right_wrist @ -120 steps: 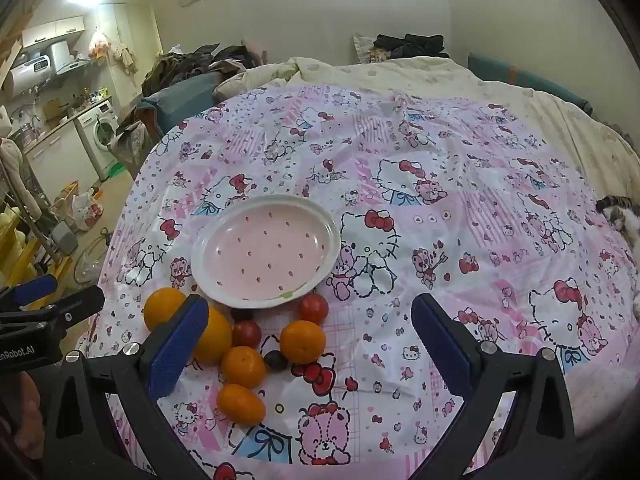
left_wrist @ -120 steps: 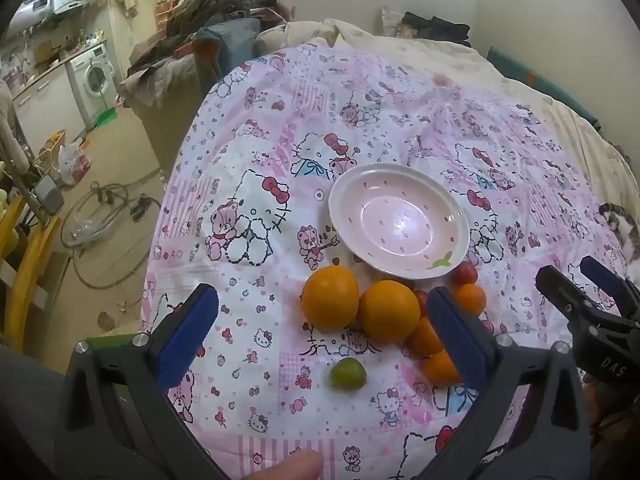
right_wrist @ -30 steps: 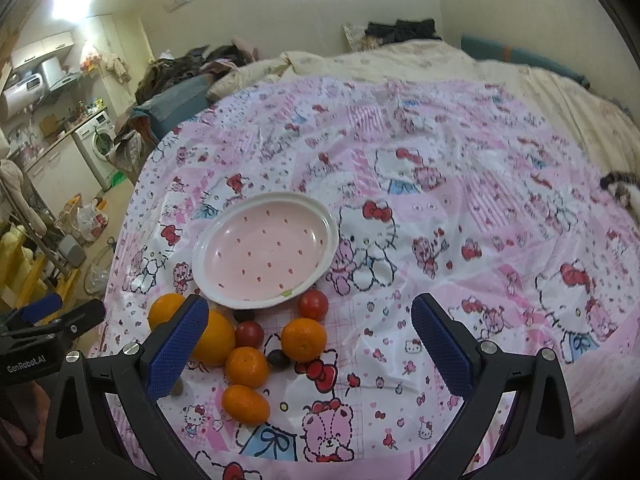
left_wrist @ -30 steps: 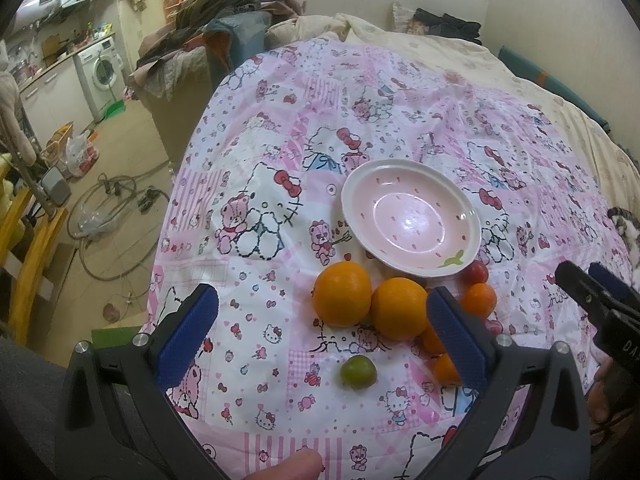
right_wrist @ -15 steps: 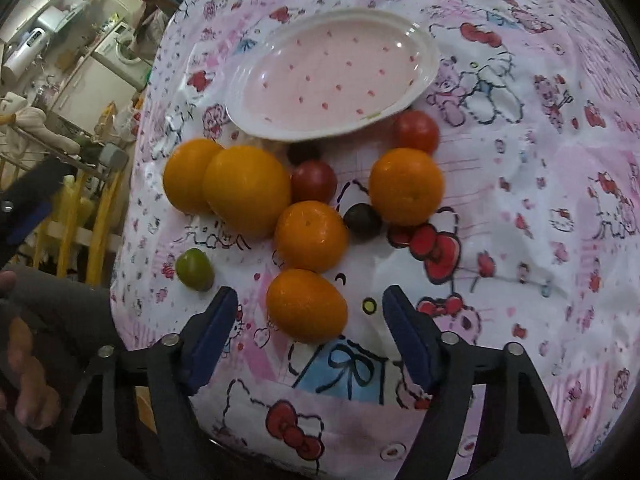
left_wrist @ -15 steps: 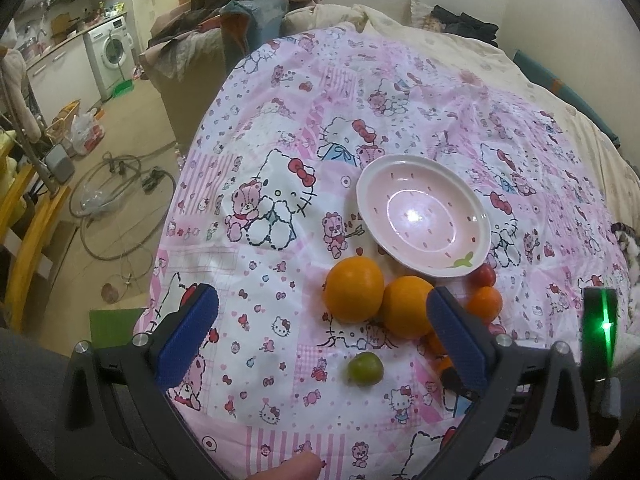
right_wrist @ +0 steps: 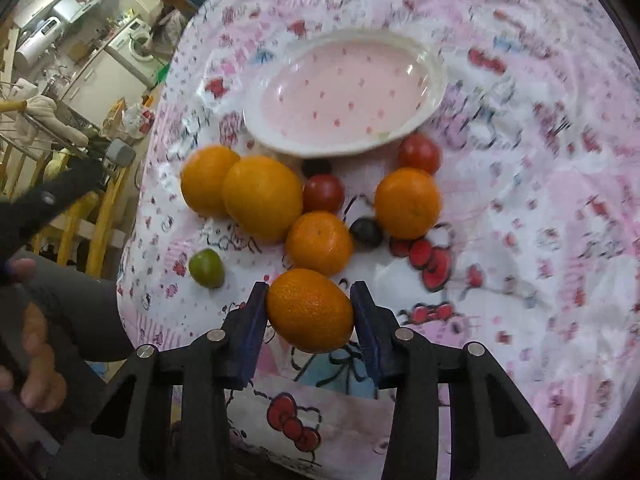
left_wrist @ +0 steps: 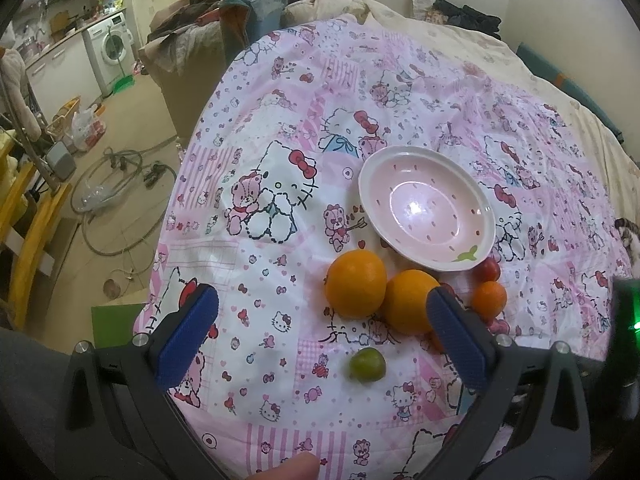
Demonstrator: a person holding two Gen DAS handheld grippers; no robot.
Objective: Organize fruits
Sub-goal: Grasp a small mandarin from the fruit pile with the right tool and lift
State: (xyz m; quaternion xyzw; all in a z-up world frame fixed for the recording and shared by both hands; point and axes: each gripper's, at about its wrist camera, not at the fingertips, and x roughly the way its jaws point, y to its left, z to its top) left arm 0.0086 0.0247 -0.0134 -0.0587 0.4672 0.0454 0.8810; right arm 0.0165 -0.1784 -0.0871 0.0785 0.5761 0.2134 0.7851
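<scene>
Oval orange fruit, pebbled skin, between right gripper fingers, closing.

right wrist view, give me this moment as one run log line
right gripper: jaws just closing on nearest orange | left gripper: open, empty | plate: no fruit

Right gripper just closing on a fruit; left gripper wide apart.
</scene>
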